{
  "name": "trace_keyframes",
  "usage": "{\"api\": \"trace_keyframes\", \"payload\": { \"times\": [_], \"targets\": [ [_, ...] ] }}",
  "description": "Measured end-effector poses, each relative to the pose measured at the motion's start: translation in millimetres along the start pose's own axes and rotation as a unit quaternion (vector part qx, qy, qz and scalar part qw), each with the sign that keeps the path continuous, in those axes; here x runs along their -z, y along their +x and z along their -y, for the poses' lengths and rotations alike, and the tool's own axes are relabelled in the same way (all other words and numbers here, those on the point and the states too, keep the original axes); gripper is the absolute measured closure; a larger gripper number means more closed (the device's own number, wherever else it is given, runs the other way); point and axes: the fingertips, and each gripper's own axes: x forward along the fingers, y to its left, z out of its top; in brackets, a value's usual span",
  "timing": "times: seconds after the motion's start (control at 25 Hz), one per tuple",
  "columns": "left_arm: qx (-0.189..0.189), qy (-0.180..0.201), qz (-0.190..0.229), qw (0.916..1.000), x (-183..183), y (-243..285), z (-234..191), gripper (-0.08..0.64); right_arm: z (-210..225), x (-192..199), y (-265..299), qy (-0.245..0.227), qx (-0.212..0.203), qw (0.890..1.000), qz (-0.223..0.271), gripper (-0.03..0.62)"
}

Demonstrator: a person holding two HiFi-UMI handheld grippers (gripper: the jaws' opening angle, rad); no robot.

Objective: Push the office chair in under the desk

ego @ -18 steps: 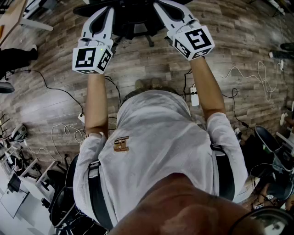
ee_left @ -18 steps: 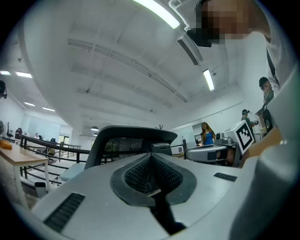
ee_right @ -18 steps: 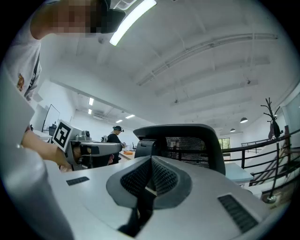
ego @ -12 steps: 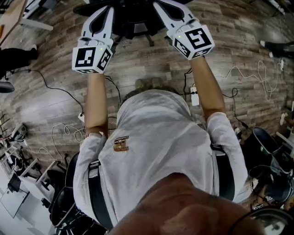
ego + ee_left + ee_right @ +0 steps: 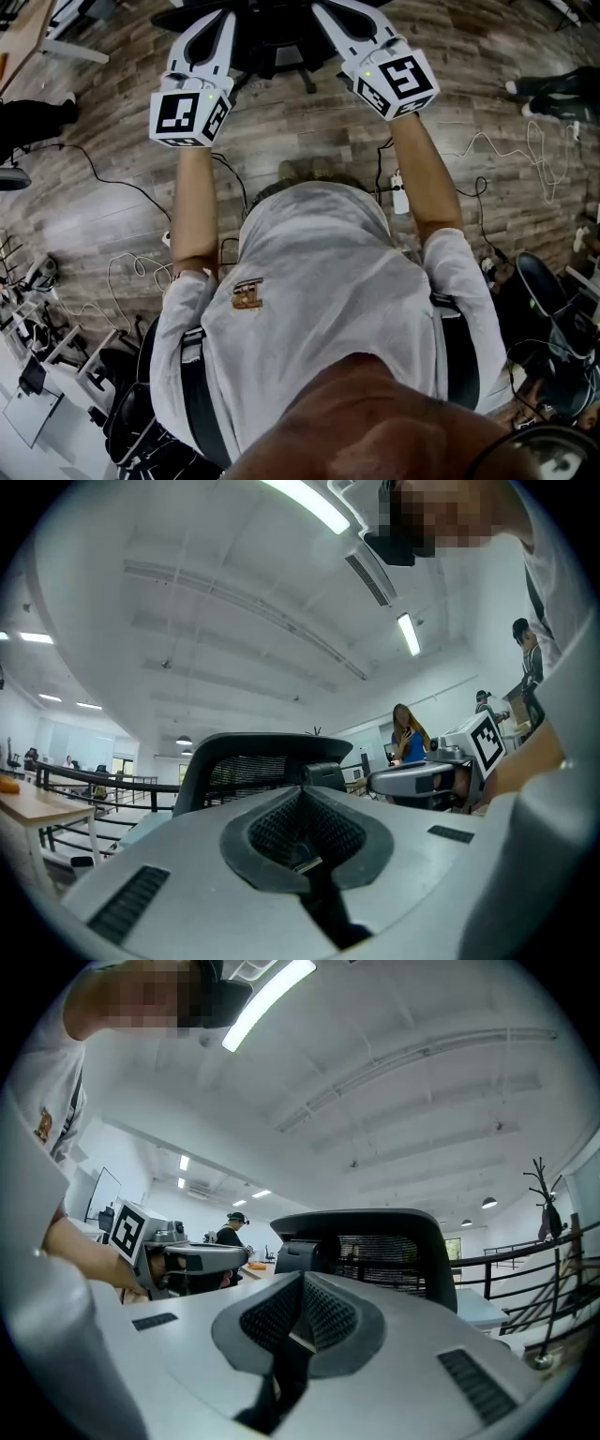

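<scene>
- We show the person from above, both bare forearms stretched straight ahead, one tool in each hand.
- The left gripper (image 5: 302,795) has its jaws brought together: in the left gripper view the two ribbed pads meet along one seam, with nothing between them.
- The right gripper (image 5: 301,1286) is likewise closed, its pads meeting in the right gripper view with nothing between them.
- The office chair (image 5: 272,33), black, stands at the top edge of the head view, directly ahead of the person and between the two tools.
- In both gripper views its mesh back rises just beyond the jaw tips; we cannot tell whether the tips touch it.
- One leg of the chair base, ending in a castor (image 5: 307,84), reaches toward the person over the wood-plank floor (image 5: 309,141).
- The left marker cube (image 5: 190,112) and the right marker cube (image 5: 398,82) sit at the wrist ends of the tools, with both tools angled inward toward the chair.
- A light wooden desk (image 5: 21,37) shows at the upper left corner of the head view, well apart from the chair; we see no part of the chair beneath it.
- Loose cables (image 5: 122,187) lie across the floor on both sides of the person, and a white power strip (image 5: 399,199) lies just beside the right forearm.
</scene>
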Motion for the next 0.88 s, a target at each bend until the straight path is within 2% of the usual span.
{"api": "trace_keyframes", "payload": {
  "times": [0.12, 0.24, 0.44, 0.56, 0.68, 0.76, 0.8, 0.88],
  "targets": [
    [0.003, 0.010, -0.001, 1.0000, 0, 0, -4, 0.538, 0, -1, 0, -0.005, 0.007, 1.000, 0.001, 0.555],
    [0.005, 0.035, -0.010, 0.9993, 5, -2, -9, 0.538, -1, 2, 3, -0.022, 0.011, 1.000, -0.010, 0.555],
    [0.019, 0.116, -0.039, 0.9923, 19, 5, -23, 0.535, 4, 15, 11, -0.078, 0.016, 0.995, -0.055, 0.554],
    [0.033, 0.161, -0.059, 0.9847, 31, 12, -27, 0.500, 14, 25, 14, -0.107, 0.021, 0.991, -0.081, 0.554],
    [0.048, 0.210, -0.084, 0.9729, 43, 20, -30, 0.450, 25, 32, 15, -0.136, 0.029, 0.985, -0.103, 0.552],
    [0.056, 0.248, -0.106, 0.9613, 53, 24, -33, 0.419, 33, 38, 18, -0.155, 0.033, 0.980, -0.119, 0.527],
    [0.060, 0.272, -0.117, 0.9533, 59, 26, -35, 0.405, 36, 41, 20, -0.165, 0.032, 0.977, -0.129, 0.492],
    [0.069, 0.328, -0.142, 0.9313, 72, 31, -39, 0.379, 44, 50, 25, -0.195, 0.029, 0.968, -0.152, 0.439]
  ]
}}
